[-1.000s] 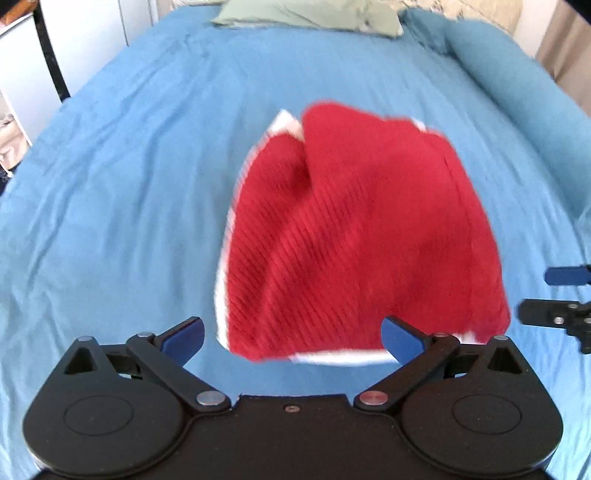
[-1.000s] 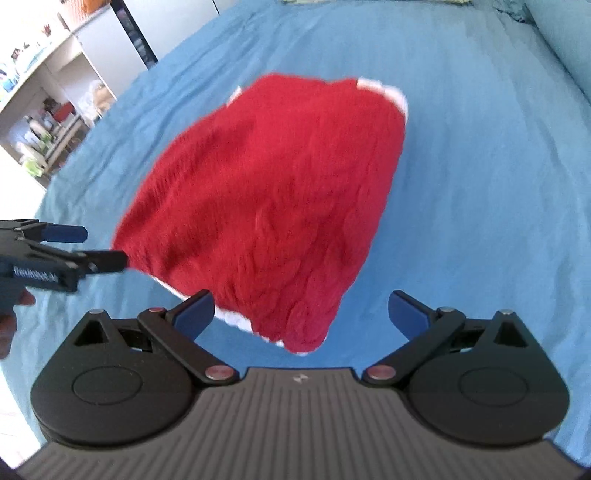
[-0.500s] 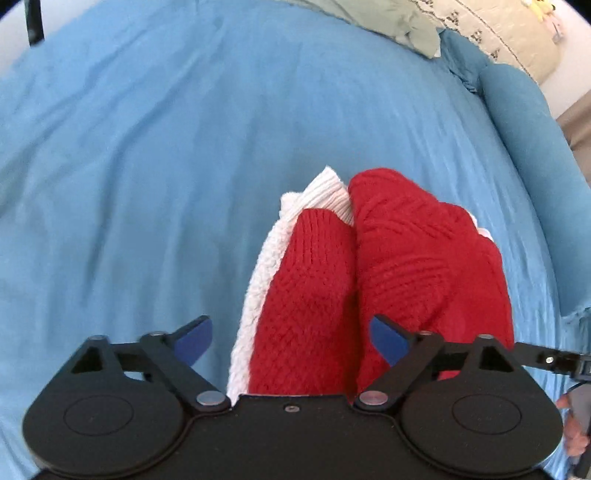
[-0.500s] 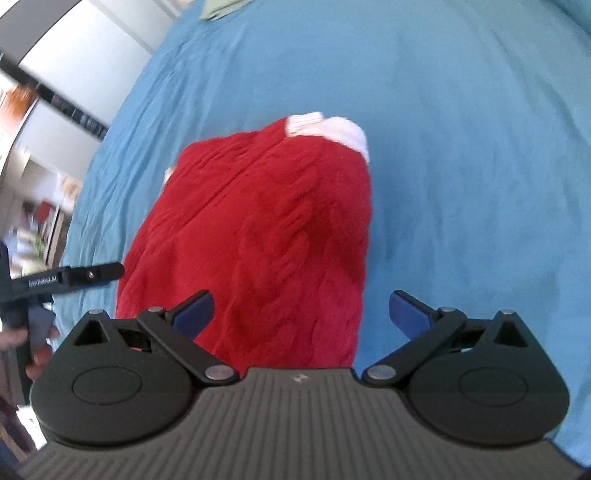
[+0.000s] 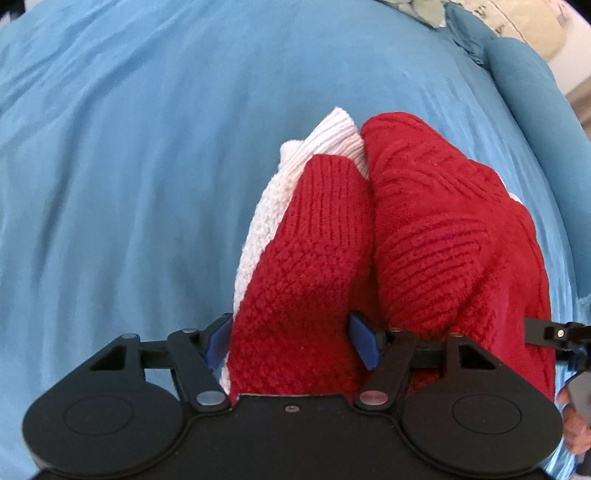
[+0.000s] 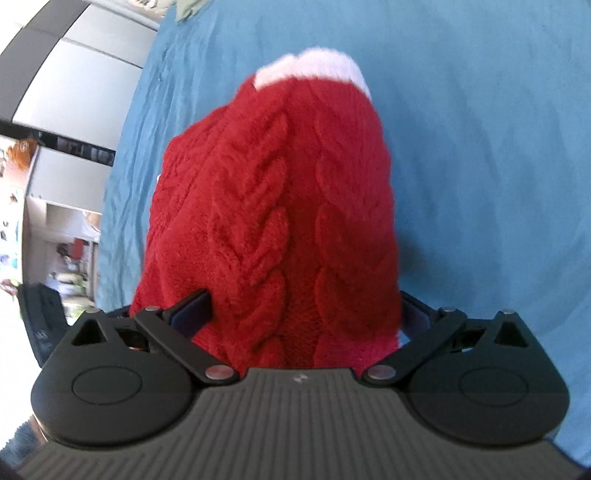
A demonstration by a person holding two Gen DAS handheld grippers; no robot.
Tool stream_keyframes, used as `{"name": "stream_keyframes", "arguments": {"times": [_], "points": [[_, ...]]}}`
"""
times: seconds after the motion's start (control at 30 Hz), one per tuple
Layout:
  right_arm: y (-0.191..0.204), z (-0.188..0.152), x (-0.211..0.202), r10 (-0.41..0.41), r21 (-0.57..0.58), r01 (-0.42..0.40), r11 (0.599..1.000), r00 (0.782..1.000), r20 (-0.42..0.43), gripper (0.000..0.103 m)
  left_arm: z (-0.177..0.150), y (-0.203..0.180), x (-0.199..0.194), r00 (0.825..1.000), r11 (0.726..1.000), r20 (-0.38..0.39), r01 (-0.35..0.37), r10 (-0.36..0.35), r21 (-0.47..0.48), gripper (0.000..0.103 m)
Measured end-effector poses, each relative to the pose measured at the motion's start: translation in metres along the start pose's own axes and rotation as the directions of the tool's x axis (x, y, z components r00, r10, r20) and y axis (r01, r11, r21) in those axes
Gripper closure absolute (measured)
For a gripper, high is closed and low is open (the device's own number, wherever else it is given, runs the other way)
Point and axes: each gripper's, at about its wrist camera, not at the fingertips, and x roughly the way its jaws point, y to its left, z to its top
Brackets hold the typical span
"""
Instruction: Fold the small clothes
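A small red cable-knit sweater (image 5: 424,236) with white trim (image 5: 325,140) lies bunched on the blue bed. In the left wrist view my left gripper (image 5: 291,341) has its blue-padded fingers either side of the near edge of the red knit, still partly apart. In the right wrist view the sweater (image 6: 280,206) fills the middle, and my right gripper (image 6: 306,314) straddles its near edge with wide jaws. The right gripper's tip (image 5: 554,332) also shows at the right edge of the left wrist view.
The blue bedsheet (image 5: 129,166) spreads all around. A blue bolster (image 5: 532,81) and pillows (image 5: 524,26) lie at the far right. White cupboards and shelves (image 6: 55,129) stand beyond the bed's left side in the right wrist view.
Both grippers have moved down and forward onto the sweater's near edge. The left jaws have narrowed around the knit. The sweater now fills both views.
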Motion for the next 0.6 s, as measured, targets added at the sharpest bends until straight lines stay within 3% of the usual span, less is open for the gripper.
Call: {"name": "stream_keyframes", "arguments": {"times": [0.07, 0.27, 0.33, 0.4, 0.6], "points": [[-0.005, 0.001, 0.006, 0.028, 0.038, -0.028, 0.999, 1.000, -0.010, 0.000, -0.003, 0.004, 0.000, 1.000, 1.000, -0.007, 0.014, -0.014, -0.028, 0.033], [-0.004, -0.007, -0.002, 0.054, -0.002, -0.054, 0.999, 0.998, 0.034, 0.001, -0.008, -0.010, -0.012, 1.000, 1.000, 0.012, 0.012, -0.013, 0.011, 0.060], [-0.003, -0.009, -0.010, 0.067, -0.009, -0.067, 0.998, 0.996, 0.056, 0.013, -0.012, -0.017, -0.021, 0.999, 0.999, 0.037, 0.002, -0.004, 0.050, 0.067], [-0.002, -0.011, -0.018, 0.082, -0.013, -0.081, 0.997, 0.994, 0.074, 0.018, -0.017, -0.021, -0.033, 0.998, 0.997, 0.067, 0.007, -0.012, 0.076, 0.071], [0.010, -0.019, -0.047, 0.141, -0.067, -0.135, 0.989, 0.985, 0.102, 0.024, -0.037, -0.036, -0.071, 0.987, 0.989, 0.120, 0.094, -0.107, 0.111, 0.081]]}}
